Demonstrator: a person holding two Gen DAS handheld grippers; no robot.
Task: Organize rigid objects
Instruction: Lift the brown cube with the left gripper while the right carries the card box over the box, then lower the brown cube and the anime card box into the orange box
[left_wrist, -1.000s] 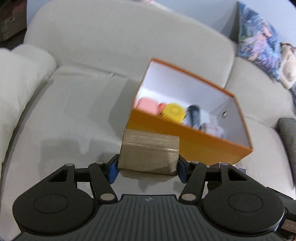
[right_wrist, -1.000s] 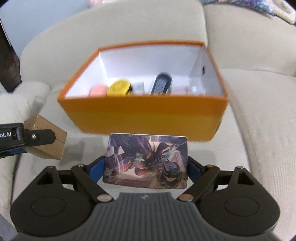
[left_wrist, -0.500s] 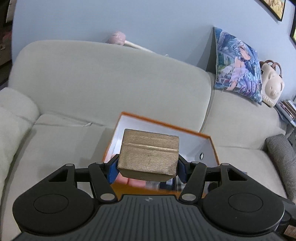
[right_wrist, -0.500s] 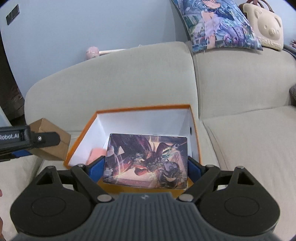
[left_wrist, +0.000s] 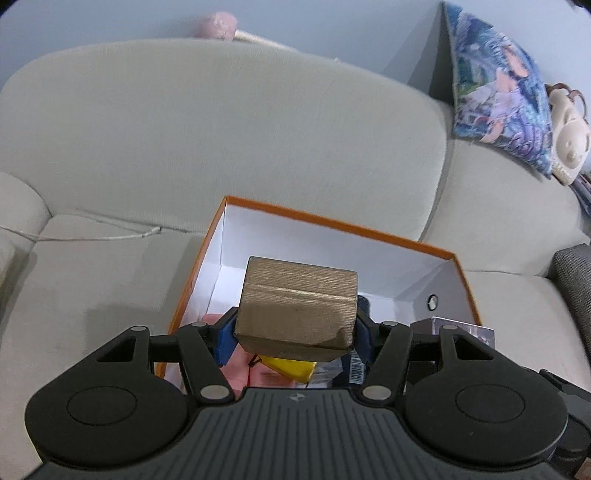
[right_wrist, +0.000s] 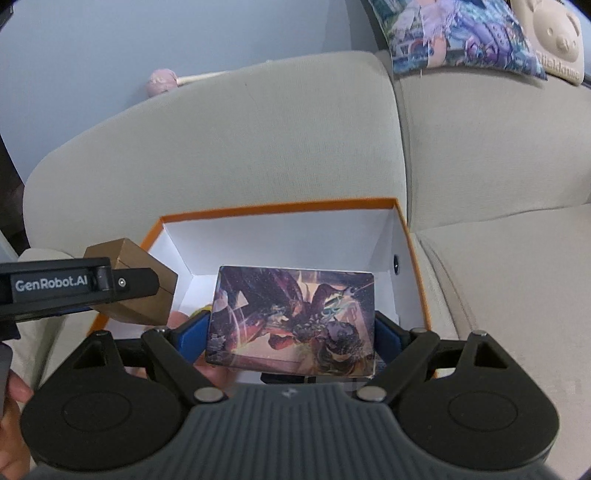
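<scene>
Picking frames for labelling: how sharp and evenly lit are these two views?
Left wrist: brown box sharp, printed cushion smeared, fisheye bends the sofa back. Right wrist: illustrated box slightly soft, edges blurred; soft even light, no glare.

light: soft, even indoor | shadows: faint | blur: slight | edges: fisheye-bent, dark corners

left wrist view: sits behind its own gripper, looks forward and down along the fingers, close above the orange box (left_wrist: 332, 225) on the sofa (left_wrist: 110, 288), backrest and blue wall beyond. right wrist view: same tilt, just beside, close over the same box (right_wrist: 280, 208). shared: box interior, sofa backrest, printed cushion (left_wrist: 498, 99) (right_wrist: 461, 37). the left gripper (right_wrist: 122, 284) enters the right view from its left edge.
</scene>
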